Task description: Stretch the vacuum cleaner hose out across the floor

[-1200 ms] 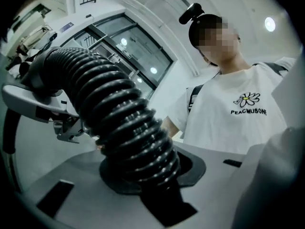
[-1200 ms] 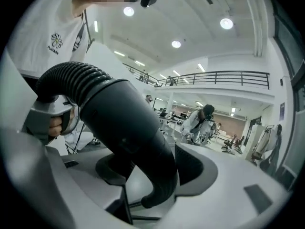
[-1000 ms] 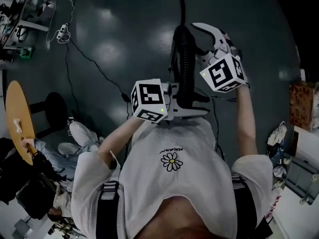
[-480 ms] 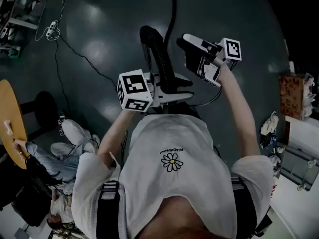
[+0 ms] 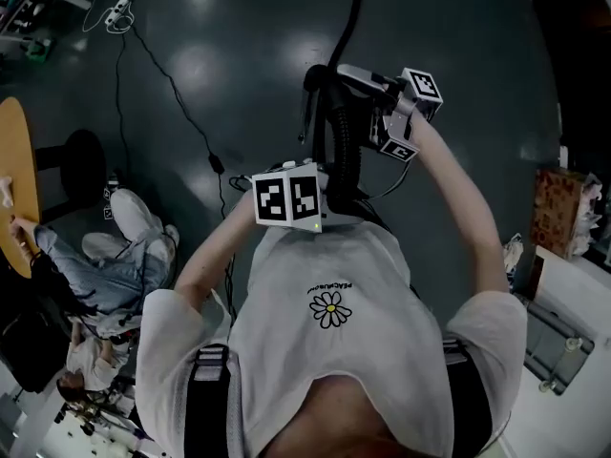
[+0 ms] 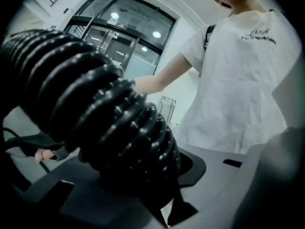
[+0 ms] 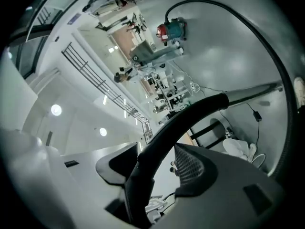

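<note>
The black vacuum hose [image 5: 340,151] rises in front of the person's chest. My left gripper [image 5: 334,191], under its marker cube, is shut on the ribbed part [image 6: 105,109], which fills the left gripper view. Just beyond it, my right gripper [image 5: 351,92] is closed round the hose's smooth curved tube [image 7: 157,142], which runs between both pads. From there the thin hose [image 7: 267,46] arcs over the dark floor to the red and teal vacuum cleaner [image 7: 171,29].
A seated person [image 5: 124,256] is at the left beside a round wooden table [image 5: 13,175] and a black stool [image 5: 81,156]. A cable [image 5: 172,93] runs over the floor to a power strip [image 5: 119,12]. A box [image 5: 558,208] stands at the right.
My left gripper has come down and in toward the chest with the ribbed hose. The right gripper has rolled and shifted left over the hose's upper end.
</note>
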Demonstrator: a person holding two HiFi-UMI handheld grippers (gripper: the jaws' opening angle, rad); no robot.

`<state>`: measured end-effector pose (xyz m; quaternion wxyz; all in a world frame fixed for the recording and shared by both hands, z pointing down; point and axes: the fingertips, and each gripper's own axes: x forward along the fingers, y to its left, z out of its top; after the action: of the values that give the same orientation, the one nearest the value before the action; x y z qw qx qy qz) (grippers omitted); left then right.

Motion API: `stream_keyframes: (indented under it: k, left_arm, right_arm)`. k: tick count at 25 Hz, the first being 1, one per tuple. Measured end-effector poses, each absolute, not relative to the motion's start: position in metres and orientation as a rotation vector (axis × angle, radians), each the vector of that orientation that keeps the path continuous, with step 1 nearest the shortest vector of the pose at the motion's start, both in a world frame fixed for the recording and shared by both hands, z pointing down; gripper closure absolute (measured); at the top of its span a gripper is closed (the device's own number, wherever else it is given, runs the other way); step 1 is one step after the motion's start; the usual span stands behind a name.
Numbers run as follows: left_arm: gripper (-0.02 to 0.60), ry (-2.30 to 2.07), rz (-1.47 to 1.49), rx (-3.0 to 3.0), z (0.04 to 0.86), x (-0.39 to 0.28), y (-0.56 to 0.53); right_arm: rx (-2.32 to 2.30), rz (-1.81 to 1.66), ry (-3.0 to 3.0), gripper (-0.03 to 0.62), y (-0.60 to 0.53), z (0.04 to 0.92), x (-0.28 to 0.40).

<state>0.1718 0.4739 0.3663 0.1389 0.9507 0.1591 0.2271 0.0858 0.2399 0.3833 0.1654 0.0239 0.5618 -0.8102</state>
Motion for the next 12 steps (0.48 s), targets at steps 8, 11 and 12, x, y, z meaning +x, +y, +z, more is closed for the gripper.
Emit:
stream_keyframes:
  k: [8, 11, 12]
  left_arm:
    - [0.448, 0.579, 1.016, 2.718, 0.406, 0.174, 0.509]
    - [0.448, 0.603, 1.11, 2.698, 0.426, 0.176, 0.511]
    - [0.448, 0.572, 1.048, 2.692, 0.427, 0.178, 0.508]
  right_arm:
    - [0.175, -2.551, 1.491, 0.361, 0.263, 0.391, 0.073]
    - [0.086, -2.603, 1.637, 0.361, 0.266, 0.394, 0.074]
    - [0.054, -2.588, 1.678, 0.362, 0.264, 0.394, 0.074]
